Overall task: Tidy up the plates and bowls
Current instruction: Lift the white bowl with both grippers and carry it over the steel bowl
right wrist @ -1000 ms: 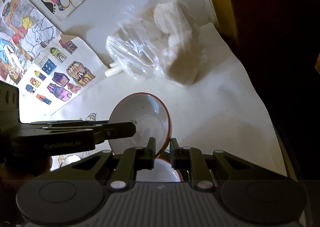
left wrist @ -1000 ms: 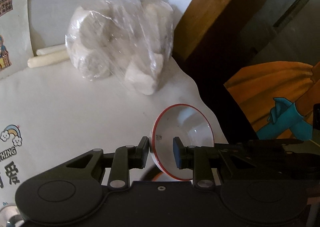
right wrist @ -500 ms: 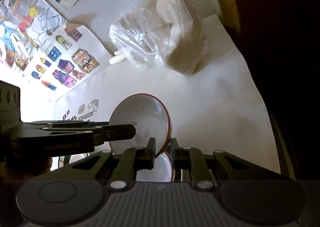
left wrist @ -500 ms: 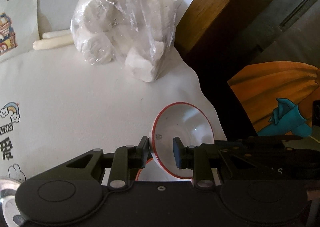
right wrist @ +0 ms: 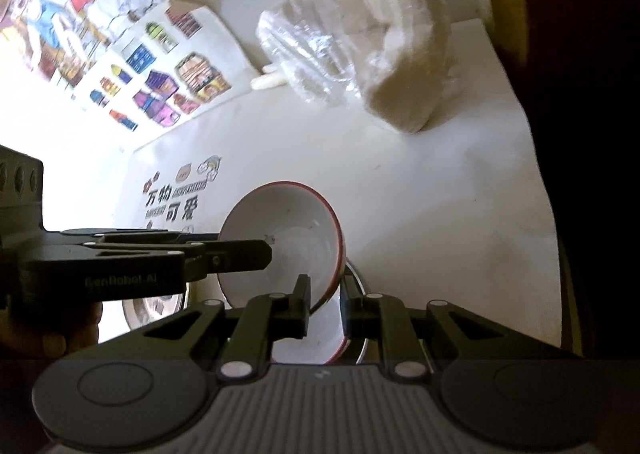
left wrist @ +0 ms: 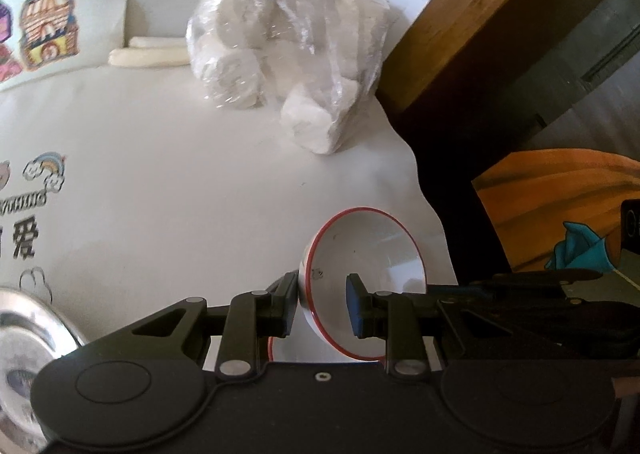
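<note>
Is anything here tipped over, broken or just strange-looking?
Nothing is broken or spilled. The odd sight is a red-rimmed white bowl tipped steeply on its side above a second bowl, with the left gripper clamped on its rim. The right gripper is shut on the lower bowl's rim.

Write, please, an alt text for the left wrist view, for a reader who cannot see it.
The left gripper pinches the wall of a tilted white bowl with a red rim above a white table. Behind lie a clear plastic bag of white lumps and a steel dish at left.
</note>
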Motion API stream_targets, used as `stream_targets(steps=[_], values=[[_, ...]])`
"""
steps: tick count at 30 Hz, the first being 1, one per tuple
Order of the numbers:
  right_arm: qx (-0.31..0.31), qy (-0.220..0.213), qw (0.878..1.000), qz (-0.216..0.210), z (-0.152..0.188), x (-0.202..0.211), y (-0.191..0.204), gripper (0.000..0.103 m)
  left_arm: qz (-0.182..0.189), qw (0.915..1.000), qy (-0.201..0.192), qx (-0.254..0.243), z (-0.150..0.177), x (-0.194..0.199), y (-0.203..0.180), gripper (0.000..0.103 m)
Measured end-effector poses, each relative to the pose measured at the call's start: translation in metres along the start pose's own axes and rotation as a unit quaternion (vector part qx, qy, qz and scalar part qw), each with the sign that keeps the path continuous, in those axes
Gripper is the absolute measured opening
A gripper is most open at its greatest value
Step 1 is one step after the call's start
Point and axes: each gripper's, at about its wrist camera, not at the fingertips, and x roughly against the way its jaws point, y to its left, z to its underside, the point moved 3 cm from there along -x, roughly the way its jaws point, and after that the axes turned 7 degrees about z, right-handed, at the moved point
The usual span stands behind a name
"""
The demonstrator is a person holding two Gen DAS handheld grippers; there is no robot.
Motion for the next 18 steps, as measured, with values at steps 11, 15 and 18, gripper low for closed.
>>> stream_targets(steps=[11,15,18], values=[[0.043,0.038,0.998,-0.018,0.009,-0.011,0.004,0.018,-0.02,0.9988,-0.017,0.042,0.02,0.002,0.003,0.027],[0.058,0.046,0.997,-0.021,0.009,-0.013,0.006,0.018,-0.023,0.998,-0.018,0.056,0.026,0.001,0.007,0.027],[0.065,0.054,0.996,-0.02,0.01,-0.015,0.005,0.018,-0.025,0.9976,-0.015,0.062,0.03,-0.001,0.008,0.027]])
